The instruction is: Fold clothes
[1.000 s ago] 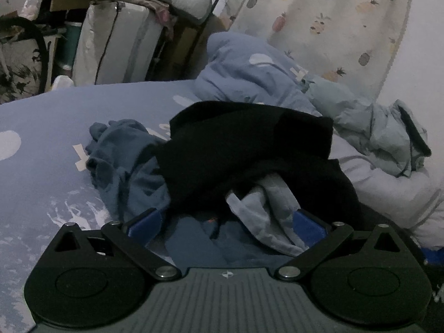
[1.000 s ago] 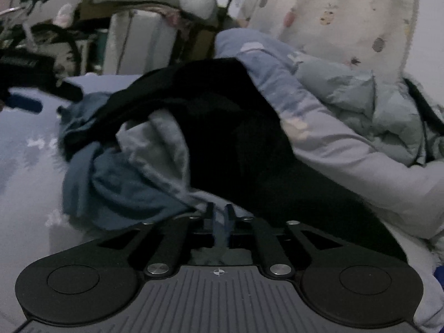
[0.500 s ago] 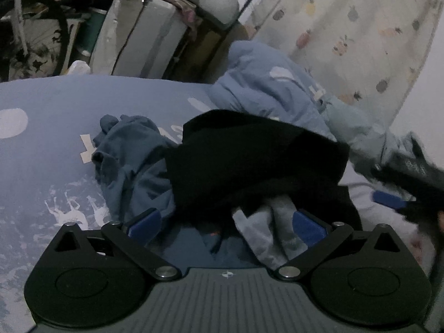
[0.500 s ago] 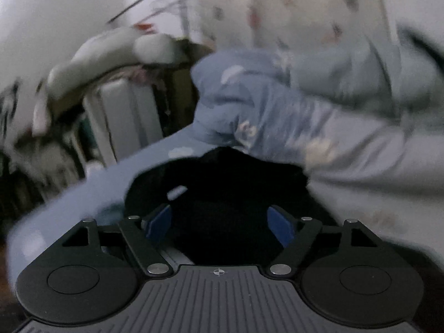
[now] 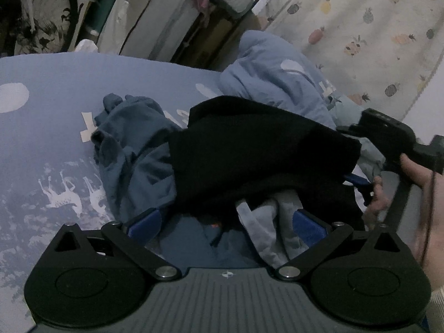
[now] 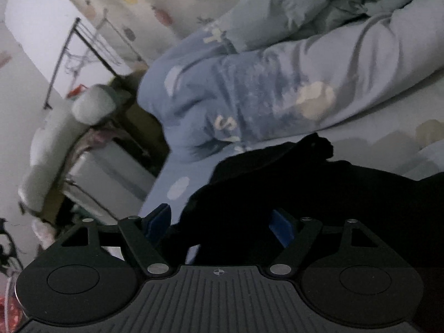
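A heap of clothes lies on the blue bed sheet [image 5: 50, 88]: a black garment [image 5: 255, 144] on top, a blue garment [image 5: 133, 149] to its left, a pale patterned one [image 5: 266, 222] below. My left gripper [image 5: 226, 222] is open, its blue pads either side of the heap's near edge. My right gripper [image 6: 219, 222] is open, tilted, with the black garment [image 6: 305, 194] between its pads. It also shows at the right of the left wrist view [image 5: 388, 138], at the black garment's right end.
A rumpled light blue duvet [image 5: 283, 80] lies behind the heap and fills the right wrist view [image 6: 249, 88]. A pineapple-print curtain [image 5: 374, 27] hangs behind. White padded items [image 5: 149, 19] and clutter stand past the bed's far edge.
My right gripper has opened, let go of the pale cloth, and swung up and over to the black garment's right end, tilting as it went. My left gripper stayed open and moved little.
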A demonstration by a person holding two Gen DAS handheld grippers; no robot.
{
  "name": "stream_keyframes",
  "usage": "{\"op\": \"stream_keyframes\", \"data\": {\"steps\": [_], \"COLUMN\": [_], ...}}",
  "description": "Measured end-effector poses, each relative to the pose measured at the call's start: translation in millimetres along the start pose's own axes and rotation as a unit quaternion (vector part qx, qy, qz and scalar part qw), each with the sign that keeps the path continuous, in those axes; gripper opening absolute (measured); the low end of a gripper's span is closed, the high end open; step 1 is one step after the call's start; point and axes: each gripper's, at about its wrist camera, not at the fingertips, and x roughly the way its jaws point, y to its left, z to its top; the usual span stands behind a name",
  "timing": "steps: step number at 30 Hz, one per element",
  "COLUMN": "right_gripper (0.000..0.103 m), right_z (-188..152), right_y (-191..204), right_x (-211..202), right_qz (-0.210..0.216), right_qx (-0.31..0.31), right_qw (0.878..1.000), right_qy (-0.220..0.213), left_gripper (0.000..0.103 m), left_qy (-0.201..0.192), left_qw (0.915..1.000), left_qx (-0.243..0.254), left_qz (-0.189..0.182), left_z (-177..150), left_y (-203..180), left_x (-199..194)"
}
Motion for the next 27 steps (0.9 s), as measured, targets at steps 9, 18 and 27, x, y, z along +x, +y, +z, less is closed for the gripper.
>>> {"op": "stream_keyframes", "data": {"steps": [9,18,27], "right_gripper": [0.024,0.013,0.012], "right_z": [4,25,-1], "right_y": [18,43,-25], "right_x": [-3,-123,-316], "right_qz": [-0.014,0.049,0.028], "right_qx": [-0.057,-0.127,-0.101], "right_qw": [0.998,0.985,0.982], "right_qy": [-0.020,-0.104,-0.157], "left_gripper": [0.103,0.103,0.103], "left_qy": [0.000,-0.010,-0.046], "left_qw": [1.0000,0.9998,0.9988], "left_qx": [-0.008,0.003,0.010], "left_qz": [-0.002,-0.016,-0.010], "left_z": [0,9,25], "left_y": [1,1,13], "left_x": [-4,-17,-42]}}
